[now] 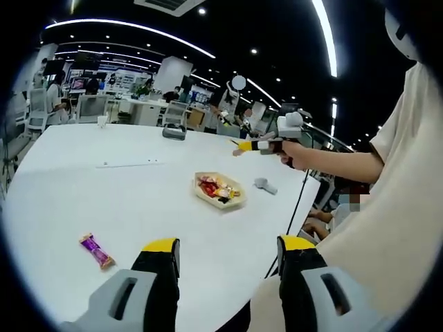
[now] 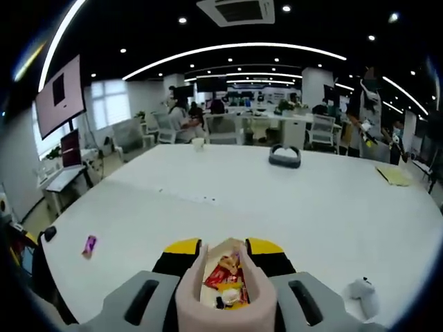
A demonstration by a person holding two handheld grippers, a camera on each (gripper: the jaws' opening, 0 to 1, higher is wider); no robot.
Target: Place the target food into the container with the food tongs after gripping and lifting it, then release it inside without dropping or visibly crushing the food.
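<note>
Starting at the left of the left gripper view, we note a small purple-wrapped snack bar (image 1: 97,250) lying flat on the large white table (image 1: 83,200), well apart from everything else. We take it to be the target food. Nothing grips it.

Next to the right, the left gripper (image 1: 228,249) hangs over the table with its yellow-tipped jaws apart and nothing between them.

Further right sits the pale wooden boat-shaped tray (image 1: 220,190), already holding red and yellow wrapped snacks. A small grey object (image 1: 265,185) lies just beside it. Above these, the right gripper (image 1: 242,146) hangs in the air in a person's hand.

In the right gripper view, the jaws of the right gripper are pressed against a pair of pink U-shaped food tongs (image 2: 188,290). The tong arms stand apart and empty, and the tray shows between them.

In our judgement the task is not begun: gripping, lifting, carrying and release all remain.

On clearance, the table between bar and tray is bare, so the carry has ample room. The bar lies toward the near table edge, and the tray near the rounded right edge; both call for care.
</note>
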